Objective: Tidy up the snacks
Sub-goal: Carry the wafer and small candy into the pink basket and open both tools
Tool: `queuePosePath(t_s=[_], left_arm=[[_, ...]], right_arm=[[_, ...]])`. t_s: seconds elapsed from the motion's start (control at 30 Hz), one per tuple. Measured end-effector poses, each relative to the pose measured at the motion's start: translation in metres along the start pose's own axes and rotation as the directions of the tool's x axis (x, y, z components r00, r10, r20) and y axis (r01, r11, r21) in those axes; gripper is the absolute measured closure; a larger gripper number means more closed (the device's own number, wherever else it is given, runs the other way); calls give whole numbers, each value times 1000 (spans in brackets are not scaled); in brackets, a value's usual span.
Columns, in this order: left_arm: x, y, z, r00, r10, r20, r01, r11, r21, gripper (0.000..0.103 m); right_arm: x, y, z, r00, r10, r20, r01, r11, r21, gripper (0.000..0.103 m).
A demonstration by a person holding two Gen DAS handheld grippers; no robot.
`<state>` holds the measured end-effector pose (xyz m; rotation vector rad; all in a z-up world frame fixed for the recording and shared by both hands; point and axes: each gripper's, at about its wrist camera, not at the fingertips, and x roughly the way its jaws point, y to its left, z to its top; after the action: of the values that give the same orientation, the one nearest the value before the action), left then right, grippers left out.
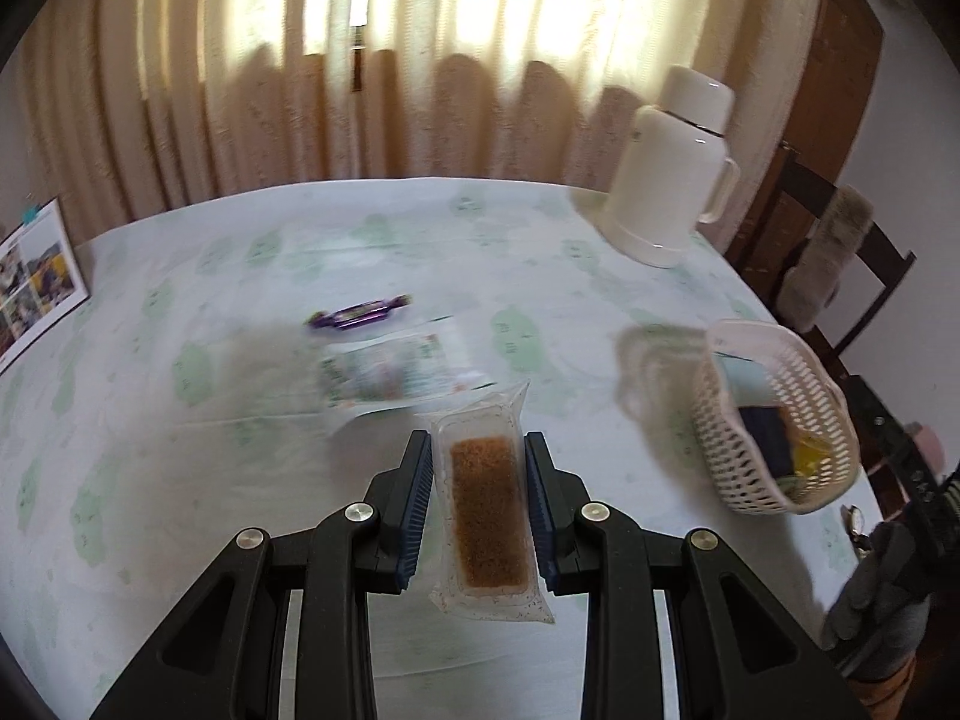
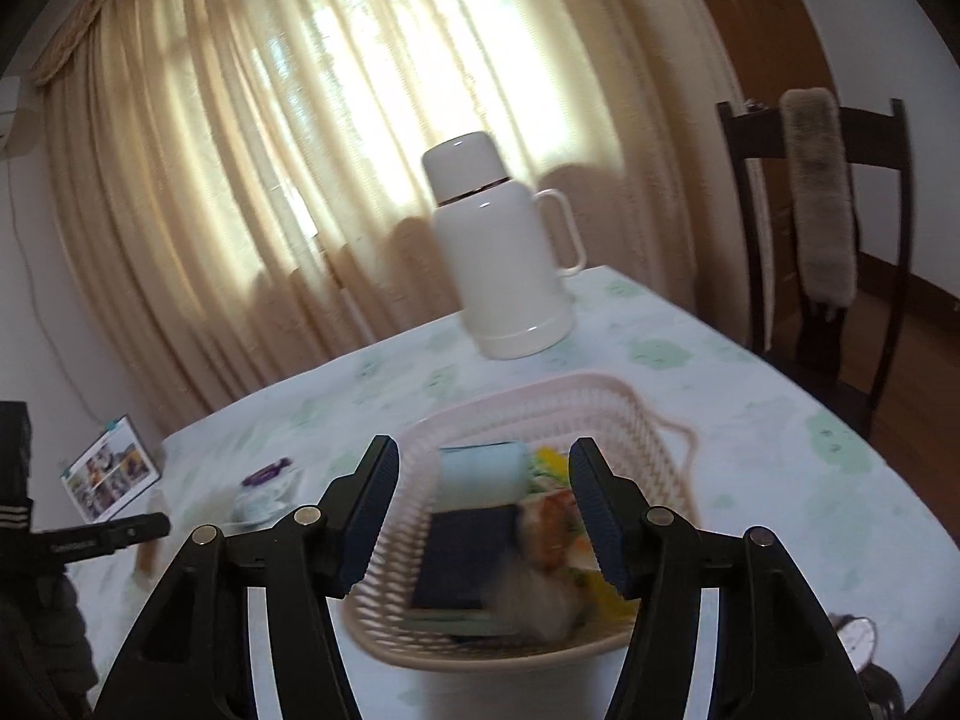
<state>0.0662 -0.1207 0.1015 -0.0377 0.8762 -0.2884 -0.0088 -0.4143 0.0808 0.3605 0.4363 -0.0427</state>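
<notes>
Step in hand: carrying a snack to the basket, as I judge it, with the right side just done with a drop-off.
Left gripper (image 1: 479, 468): jaws clamped on a clear packet (image 1: 487, 495) of brown crumbly snack, one pad against each long side, the packet held clear of the desk (image 1: 180, 276).
Right gripper (image 2: 483, 513): jaws apart with nothing between the pads, hanging over the basket.
Basket (image 1: 774, 468): pale lattice plastic, off to the right of the held packet in the left wrist view; it already holds a pale blue packet (image 2: 480, 471), a dark blue one (image 2: 465, 558) and some yellow and orange wrappers (too blurred to name).
Still on the desk: a purple-wrapped sweet (image 1: 360, 313) and a flat green-and-white packet (image 1: 390, 375) just beside it, both well apart from the basket.
Bystanders: a white flask (image 2: 504, 264) at the far edge and a photo card (image 1: 36, 282) on the left, neither part of the sorting.
Next move: the left gripper should swing right until the clear packet is above the basket's opening, then let go low. The right gripper would best be out of the way first.
Risk: the packet is long, so it could catch on the rim and tip out.
</notes>
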Motion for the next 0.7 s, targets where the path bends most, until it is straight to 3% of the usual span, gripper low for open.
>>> queuePosePath(t_s=[0.37,0.7], left_arm=[[14,-76,13,991,-133,-35,136,985,106,76],[35,-140,23,975,-210,-68,219,958,185,76]], right_arm=[[-10,-10,-6,989,-94,110,94,996,3,43],[-14,-21,-7,982,-119,144,114,993,40,43]])
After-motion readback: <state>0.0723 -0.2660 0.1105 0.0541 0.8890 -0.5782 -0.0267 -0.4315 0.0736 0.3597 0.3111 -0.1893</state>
